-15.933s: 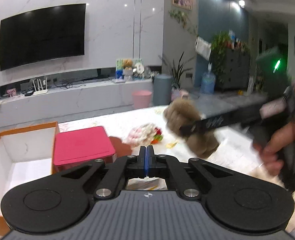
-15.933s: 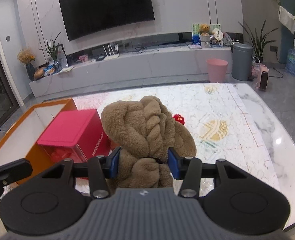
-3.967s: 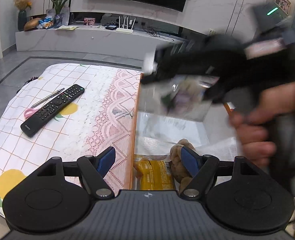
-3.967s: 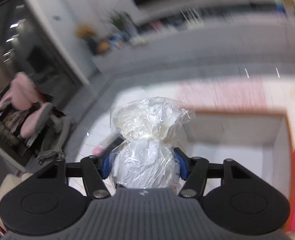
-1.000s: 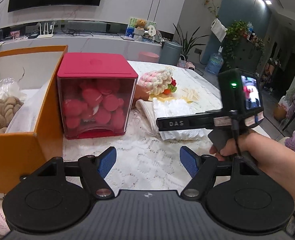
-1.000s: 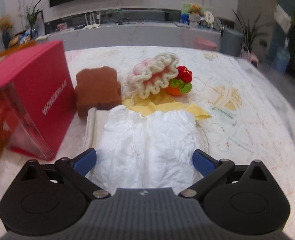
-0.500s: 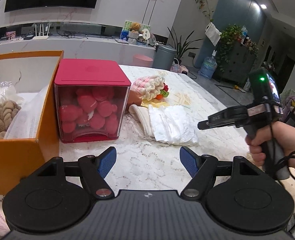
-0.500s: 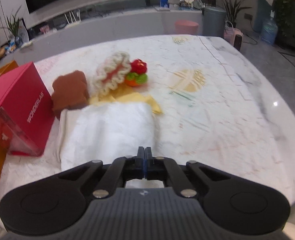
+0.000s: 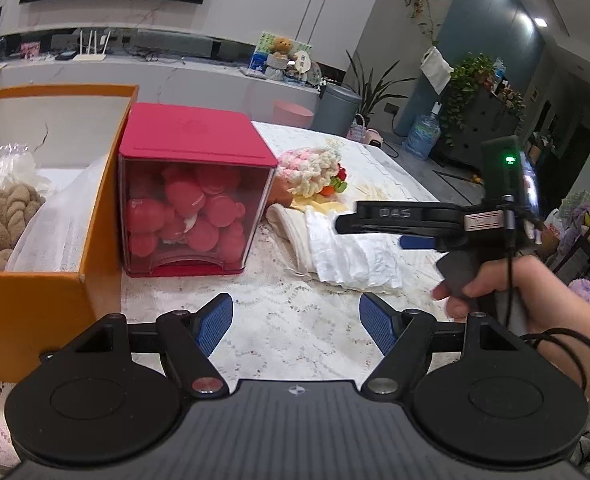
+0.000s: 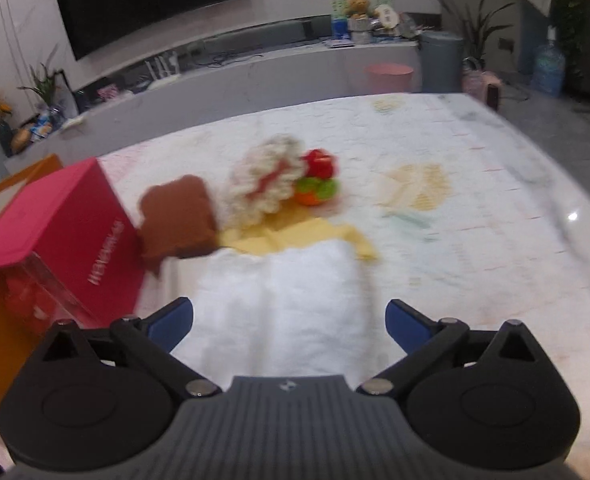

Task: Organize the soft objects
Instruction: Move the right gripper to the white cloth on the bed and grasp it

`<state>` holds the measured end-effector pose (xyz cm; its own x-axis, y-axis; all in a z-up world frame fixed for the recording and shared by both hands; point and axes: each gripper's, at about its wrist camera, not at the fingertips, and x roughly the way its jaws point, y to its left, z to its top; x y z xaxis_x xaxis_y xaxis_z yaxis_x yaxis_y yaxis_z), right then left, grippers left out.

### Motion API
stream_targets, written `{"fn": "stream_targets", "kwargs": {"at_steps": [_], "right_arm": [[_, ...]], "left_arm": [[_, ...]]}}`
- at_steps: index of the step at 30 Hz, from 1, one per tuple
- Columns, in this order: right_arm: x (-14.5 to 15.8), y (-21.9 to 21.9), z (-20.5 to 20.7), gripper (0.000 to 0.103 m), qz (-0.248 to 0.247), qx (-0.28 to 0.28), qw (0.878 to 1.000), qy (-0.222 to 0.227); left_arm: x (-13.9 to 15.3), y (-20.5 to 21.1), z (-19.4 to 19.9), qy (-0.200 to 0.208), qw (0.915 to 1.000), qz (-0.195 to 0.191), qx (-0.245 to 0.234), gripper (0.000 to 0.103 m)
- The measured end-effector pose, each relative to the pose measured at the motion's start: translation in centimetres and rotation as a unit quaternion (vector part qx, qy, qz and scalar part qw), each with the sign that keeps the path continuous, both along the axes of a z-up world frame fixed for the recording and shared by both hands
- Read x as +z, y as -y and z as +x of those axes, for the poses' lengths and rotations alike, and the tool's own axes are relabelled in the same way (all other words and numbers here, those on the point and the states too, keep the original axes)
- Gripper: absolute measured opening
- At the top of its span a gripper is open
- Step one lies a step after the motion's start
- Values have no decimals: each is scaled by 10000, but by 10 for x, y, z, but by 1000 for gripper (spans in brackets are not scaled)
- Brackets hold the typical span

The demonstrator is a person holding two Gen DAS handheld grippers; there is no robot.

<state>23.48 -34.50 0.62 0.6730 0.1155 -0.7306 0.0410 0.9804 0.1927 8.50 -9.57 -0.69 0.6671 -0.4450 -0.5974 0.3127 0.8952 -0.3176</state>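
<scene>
White crumpled cloth (image 10: 279,304) lies on the lace-covered table (image 9: 295,320) beside a red-lidded clear box (image 9: 193,192), near a crocheted cream-and-pink toy (image 10: 269,184). Above the cloth the right gripper (image 10: 289,320) is spreading its jaws, pinching nothing. Nearby, the left gripper (image 9: 295,316) hangs released and empty. A braided tan plush (image 9: 3,208) sits inside the orange cardboard box (image 9: 47,304).
</scene>
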Motion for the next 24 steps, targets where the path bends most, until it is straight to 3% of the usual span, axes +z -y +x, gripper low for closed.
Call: {"fn": "stream_targets", "kwargs": {"at_steps": [8,14,17,19,20,22,24], "right_arm": [[-25,-27,20,101,-396,-272,9984,-288],[-30,-28,20,100,-688,29,9975,-148],[-29,-30,14,84,-1024,364,9940,-98],[-25,-30,8,59,-1197,598,9910,-43],[-22,-30,6,54,-1274,717,9893,-36],[-16,-28,1,32,-1378,847,9868,-49],[-10,-21,-1,27,-1374,778,9873,-155]], "left_arm": [[-4,-4,5,-102,9999,4,65,85],[-6,-6,8,-217,9997,-51,94,85],[-6,-6,7,-223,9997,-21,115,85],[-5,-5,7,-232,9996,18,130,85],[-5,-4,8,-234,9996,31,131,85],[-4,-4,6,-218,9997,26,111,85],[-2,-2,4,-186,9998,35,79,85]]}}
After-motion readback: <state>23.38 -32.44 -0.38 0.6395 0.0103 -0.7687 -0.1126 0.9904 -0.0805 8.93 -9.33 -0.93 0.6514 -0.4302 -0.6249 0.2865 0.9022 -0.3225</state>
